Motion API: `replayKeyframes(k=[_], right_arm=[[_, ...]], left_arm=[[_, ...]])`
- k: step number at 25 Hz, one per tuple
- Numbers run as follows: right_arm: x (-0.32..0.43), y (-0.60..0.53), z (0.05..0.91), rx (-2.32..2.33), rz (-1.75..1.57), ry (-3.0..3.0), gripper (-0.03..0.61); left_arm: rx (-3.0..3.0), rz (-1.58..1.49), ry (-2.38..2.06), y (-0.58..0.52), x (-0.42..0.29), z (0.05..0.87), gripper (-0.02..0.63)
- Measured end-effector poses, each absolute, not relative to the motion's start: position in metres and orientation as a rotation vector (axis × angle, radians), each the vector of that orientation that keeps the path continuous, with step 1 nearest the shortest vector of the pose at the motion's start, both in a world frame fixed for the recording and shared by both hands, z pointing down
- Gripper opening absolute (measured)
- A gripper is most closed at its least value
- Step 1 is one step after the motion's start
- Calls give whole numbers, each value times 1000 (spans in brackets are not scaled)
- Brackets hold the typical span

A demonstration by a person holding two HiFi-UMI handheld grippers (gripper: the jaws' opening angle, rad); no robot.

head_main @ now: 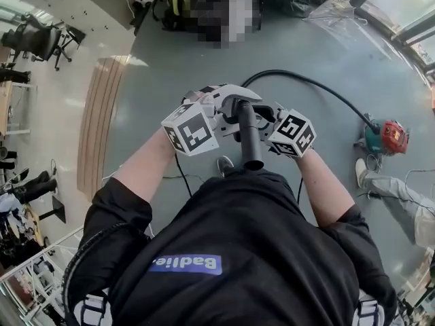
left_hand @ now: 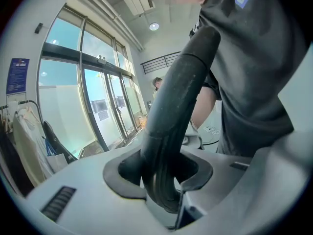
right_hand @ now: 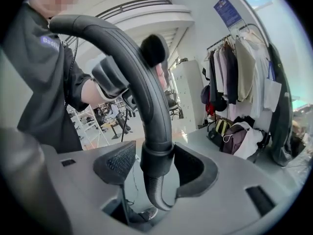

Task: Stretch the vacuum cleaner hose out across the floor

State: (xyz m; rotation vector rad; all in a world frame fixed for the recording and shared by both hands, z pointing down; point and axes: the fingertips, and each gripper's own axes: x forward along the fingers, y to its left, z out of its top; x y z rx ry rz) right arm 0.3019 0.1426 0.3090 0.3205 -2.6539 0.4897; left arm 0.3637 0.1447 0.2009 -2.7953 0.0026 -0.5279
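I hold the black vacuum hose's rigid curved handle (head_main: 249, 136) upright in front of my chest. From it the black hose (head_main: 306, 83) runs in an arc across the grey floor to a red and teal vacuum cleaner (head_main: 386, 138) at the right. My left gripper (left_hand: 164, 173) is shut on the ribbed hose just below the handle (left_hand: 176, 106). The right gripper (right_hand: 154, 168) stands open around the handle's cuff (right_hand: 156, 153), with a clear gap at its left pad (right_hand: 117, 163). In the head view the left gripper (head_main: 231, 114) and right gripper (head_main: 270, 122) sit side by side.
A pale wooden strip (head_main: 102, 121) lies on the floor at the left, with an office chair (head_main: 41, 43) beyond it. Someone's leg and shoe (head_main: 391, 189) are at the right near the vacuum. A thin cable (head_main: 180, 172) trails by my feet. A clothes rack (right_hand: 234, 62) and bags (right_hand: 234, 136) stand behind.
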Motion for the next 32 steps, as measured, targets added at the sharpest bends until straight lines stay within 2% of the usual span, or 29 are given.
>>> replayKeyframes(k=[8,15,21,29,32], right_arm=[[250,106,307,38,489,-2739,228],[202,75,305,49,401,-2706,224],[155,42,307,215,456,-2678,224],[19,54,324,380,218,-2510,221],[-43,51,328,454,148,-2455,219]], left_arm=[[-2801,-598,276,98,327,189,150],[-2758,-674,579,70,268,185,158],[-2724,-761,801,67,166,191,172],[-3122,-252,1143,86,-5,142,172],[-3228,-401,1026,108,-39,141,172]])
